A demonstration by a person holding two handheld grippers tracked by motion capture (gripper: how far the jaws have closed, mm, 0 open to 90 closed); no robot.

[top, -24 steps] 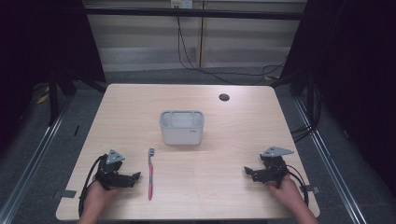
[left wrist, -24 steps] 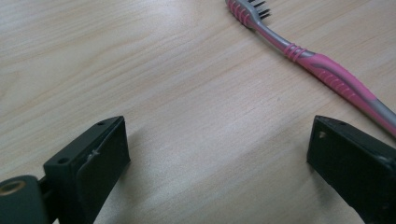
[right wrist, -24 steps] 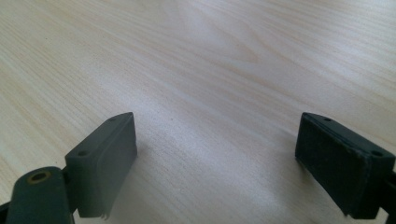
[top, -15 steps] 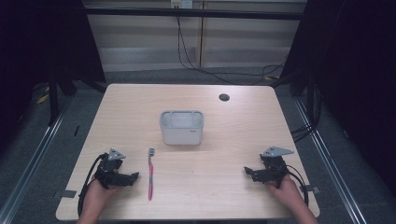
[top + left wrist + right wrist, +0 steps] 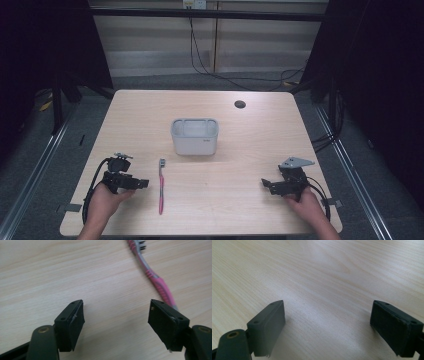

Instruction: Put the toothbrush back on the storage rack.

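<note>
Pink-handled toothbrush (image 5: pixel 161 186) lying flat on the pale wood table (image 5: pixel 240 210), lower left of centre in the high view, bristle end toward the far side, untouched and not yet lifted. Just to its left, near the bottom edge, left gripper (image 5: pixel 141 184) resting low over the wood, jaws spread apart with nothing between them, aimed toward the handle; same toothbrush (image 5: pixel 160 285) running from top centre down to the right-hand jaw in the left gripper view, beside that jaw but outside the gap. At lower right of the high view, right gripper (image 5: pixel 264 183) likewise parted and empty, bare wood grain between its jaws in the right gripper view, well apart from the toothbrush. Judged from this: barely begun, grasp still to make, carry and drop into the holder all left. Farther up, at frame centre, grey bin (image 5: pixel 194 136) standing upright, open top, looking empty inside. Beyond it, small dark cable hole (image 5: pixel 240 104) toward the upper right of the tabletop.
</note>
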